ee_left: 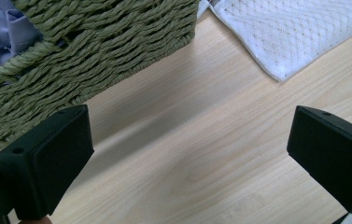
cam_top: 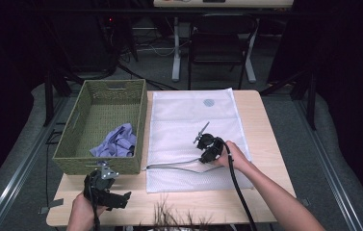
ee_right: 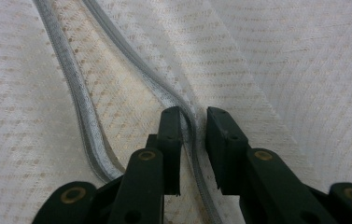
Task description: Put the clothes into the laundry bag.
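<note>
Left gripper held low in the left hand, jaws spread wide; right gripper in the right hand, jaws nearly closed.

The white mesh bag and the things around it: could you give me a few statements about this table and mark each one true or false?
1. The right gripper has one side of the white mesh bag's zip edge between its jaws. True.
2. The green basket is empty. False: a bluish cloth lies in it.
3. The left gripper holds the cloth. False: its jaws stand wide open over bare table.
4. The basket stands left of the bag in the high view. True.
5. The bag's zip is fully closed. False: its two edges are parted.
</note>
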The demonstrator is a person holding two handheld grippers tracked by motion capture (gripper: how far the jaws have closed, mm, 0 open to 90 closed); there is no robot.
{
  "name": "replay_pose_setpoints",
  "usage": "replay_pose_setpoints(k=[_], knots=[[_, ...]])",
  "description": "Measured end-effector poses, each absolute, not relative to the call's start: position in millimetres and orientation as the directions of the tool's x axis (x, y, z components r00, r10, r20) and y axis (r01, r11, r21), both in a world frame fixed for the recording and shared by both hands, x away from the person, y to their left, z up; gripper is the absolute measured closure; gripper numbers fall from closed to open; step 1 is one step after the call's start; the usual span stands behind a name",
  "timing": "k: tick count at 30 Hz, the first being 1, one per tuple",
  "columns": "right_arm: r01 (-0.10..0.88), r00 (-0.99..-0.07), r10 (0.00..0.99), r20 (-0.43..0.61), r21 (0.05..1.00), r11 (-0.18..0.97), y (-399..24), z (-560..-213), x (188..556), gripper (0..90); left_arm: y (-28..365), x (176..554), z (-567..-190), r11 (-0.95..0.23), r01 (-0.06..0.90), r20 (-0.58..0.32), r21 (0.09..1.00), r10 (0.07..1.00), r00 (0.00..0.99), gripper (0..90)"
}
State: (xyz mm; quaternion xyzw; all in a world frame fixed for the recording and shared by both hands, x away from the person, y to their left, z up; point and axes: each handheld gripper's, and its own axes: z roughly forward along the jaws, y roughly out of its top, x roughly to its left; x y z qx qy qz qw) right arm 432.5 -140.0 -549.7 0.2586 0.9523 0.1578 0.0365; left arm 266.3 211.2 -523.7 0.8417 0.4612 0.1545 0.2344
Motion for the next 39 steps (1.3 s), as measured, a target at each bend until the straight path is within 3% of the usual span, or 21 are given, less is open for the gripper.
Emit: replay_pose_setpoints(k=[9, 39], knots=[[0.495, -0.855, 0.518, 0.032, 0.347, 0.796, -143.1, -551.1, 432.1, 88.0, 210.2, 265.6, -523.6, -0.473, 0.699, 0.051, 0.537, 0.845, 0.533, 0.1], [0.478, -0.835, 0.551, -0.017, 0.473, 0.74, -150.1, -517.3, 431.9, 89.1, 210.6, 264.3, -522.2, -0.467, 0.693, 0.052, 0.549, 0.847, 0.53, 0.2]])
